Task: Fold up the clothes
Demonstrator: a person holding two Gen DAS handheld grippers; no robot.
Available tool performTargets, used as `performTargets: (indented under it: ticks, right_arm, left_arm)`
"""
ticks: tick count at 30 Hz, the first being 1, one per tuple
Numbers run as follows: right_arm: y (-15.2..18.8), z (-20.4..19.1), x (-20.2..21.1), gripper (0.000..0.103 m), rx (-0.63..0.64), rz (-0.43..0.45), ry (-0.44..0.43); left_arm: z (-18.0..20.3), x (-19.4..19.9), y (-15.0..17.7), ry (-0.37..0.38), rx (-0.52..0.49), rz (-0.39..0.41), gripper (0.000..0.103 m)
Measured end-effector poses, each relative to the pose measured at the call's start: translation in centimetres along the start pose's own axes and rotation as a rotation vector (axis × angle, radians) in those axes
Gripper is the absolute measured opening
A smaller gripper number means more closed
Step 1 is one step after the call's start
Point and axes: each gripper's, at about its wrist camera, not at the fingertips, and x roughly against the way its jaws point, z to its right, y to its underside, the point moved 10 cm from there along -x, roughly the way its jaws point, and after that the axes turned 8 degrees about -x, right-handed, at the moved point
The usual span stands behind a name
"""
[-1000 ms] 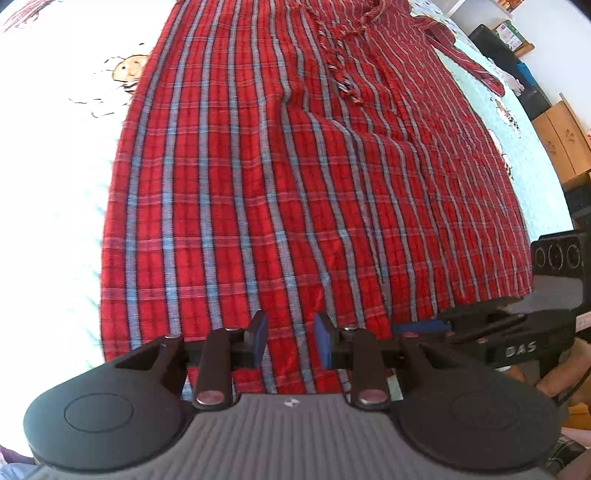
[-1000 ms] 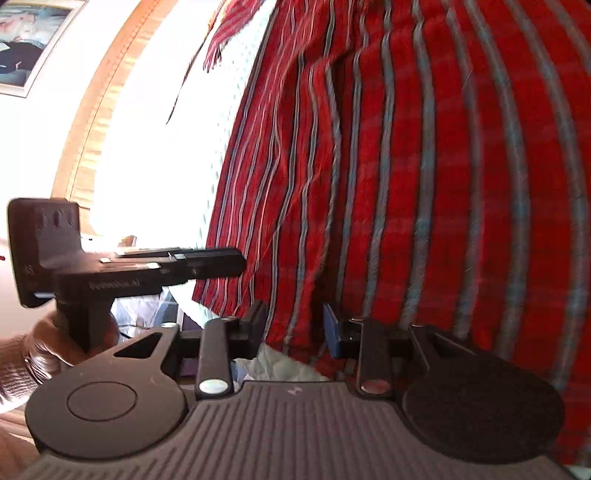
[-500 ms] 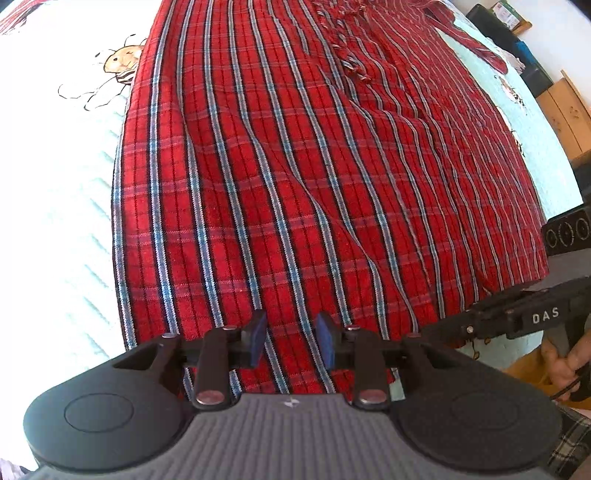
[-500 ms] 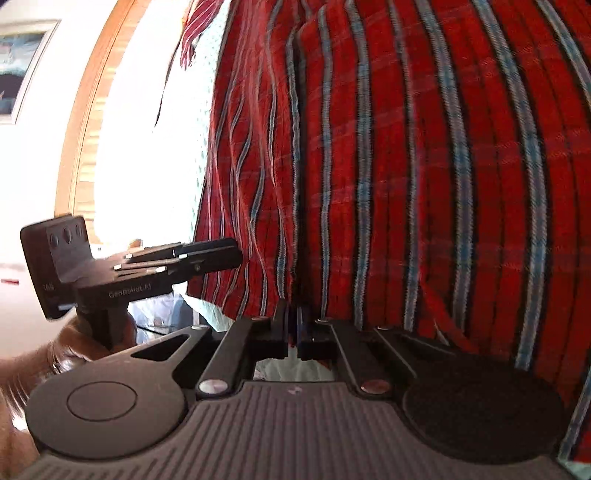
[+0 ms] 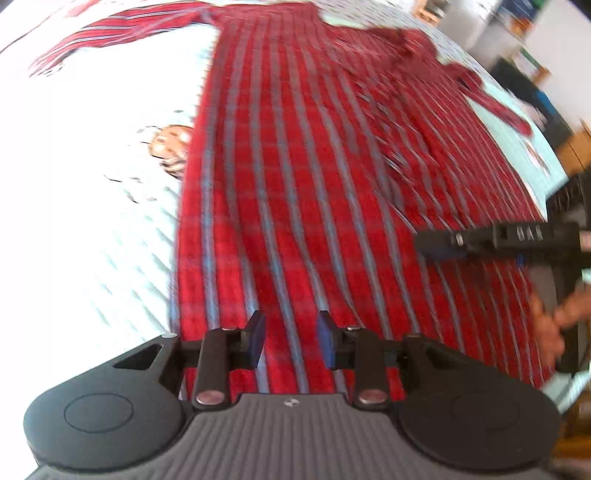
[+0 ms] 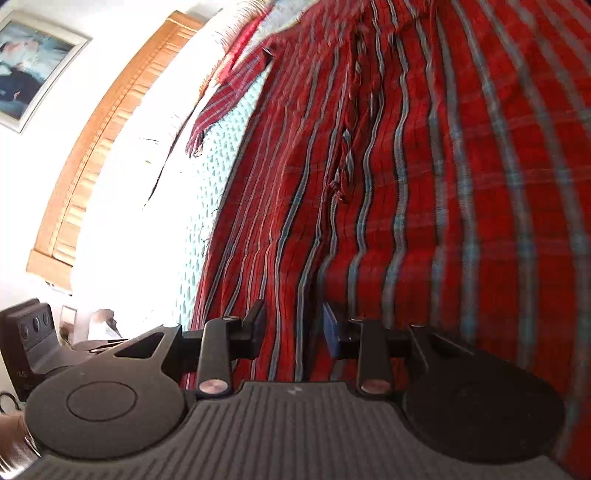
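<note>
Red plaid garment (image 5: 332, 206) on bed, left gripper (image 5: 291, 338) parted, right gripper (image 6: 293, 326) just reopened, both empty

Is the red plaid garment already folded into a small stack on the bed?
No, the red plaid garment lies spread out long over the bed, with a sleeve stretched sideways.

Your right gripper (image 6: 293, 325), clamped shut half a second ago, opened its jaws again and swung inward over the red plaid cotton garment (image 6: 424, 184). Your left gripper (image 5: 291, 338) slid sideways, revealing a sleeve.
</note>
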Motion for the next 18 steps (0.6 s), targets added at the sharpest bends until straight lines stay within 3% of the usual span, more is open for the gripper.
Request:
performTargets:
  ticks: [2, 4, 5, 12, 18]
  right_arm:
    - [0.2, -0.3, -1.7, 0.032, -0.050, -0.021, -0.034]
    - [0.1, -0.2, -2.3, 0.006, -0.056, -0.026, -0.030]
    - [0.2, -0.1, -2.6, 0.002, -0.059, -0.024, -0.014]
    - [0.4, 0.0, -2.9, 0.002, -0.047, -0.007, 0.021]
    - [-2.1, -1.0, -3.4, 0.009, 0.001, -0.025, 0.045]
  left_arm:
    - [-0.6, -0.5, 0.1, -0.014, 0.002, -0.002, 0.032]
    - [-1.0, -1.2, 0.6, -0.019, -0.008, -0.019, 0.032]
    - [-1.1, -1.3, 0.8, -0.023, -0.018, -0.020, 0.032]
    - [-1.6, -1.3, 1.0, -0.035, -0.031, -0.022, 0.032]
    - [-1.7, -0.5, -0.1, -0.045, -0.003, -0.010, 0.032]
